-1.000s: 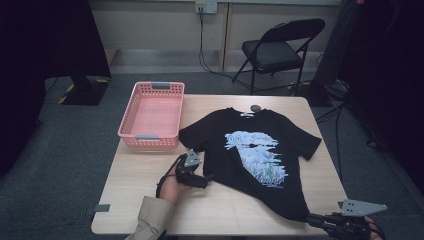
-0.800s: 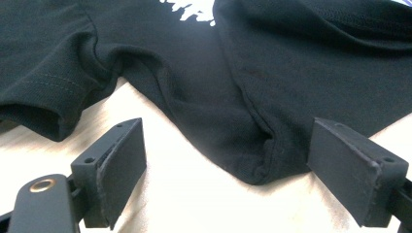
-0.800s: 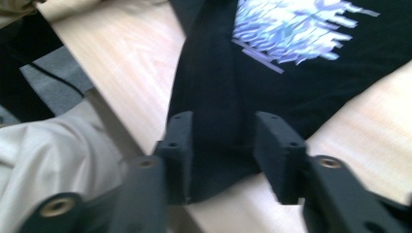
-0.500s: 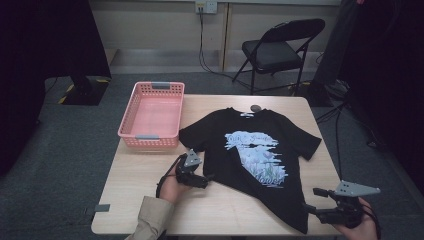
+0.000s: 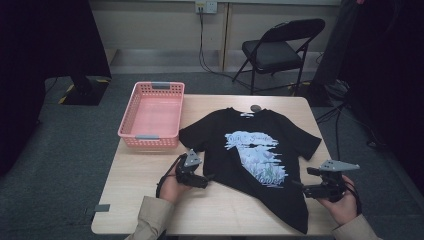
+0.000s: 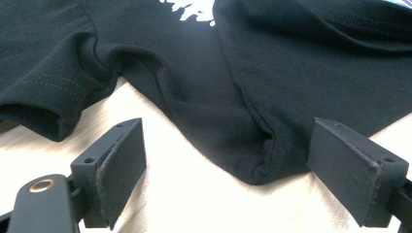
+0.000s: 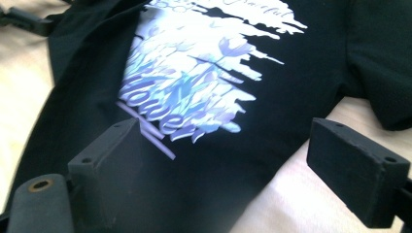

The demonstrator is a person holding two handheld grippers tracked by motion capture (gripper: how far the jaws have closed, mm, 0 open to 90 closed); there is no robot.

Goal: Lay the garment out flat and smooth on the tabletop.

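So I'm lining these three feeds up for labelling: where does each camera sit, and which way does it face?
High view: fixed above the person's side, looking forward and down on the table; both sleeves and hands show, with the left gripper and right gripper.
Left gripper view: rides the left gripper, looking low along its open jaws at the T-shirt edge.
Right gripper view: rides the right gripper, its jaws just opened, nothing between the pads, facing the shirt's print.
Shared: all three show the T-shirt.
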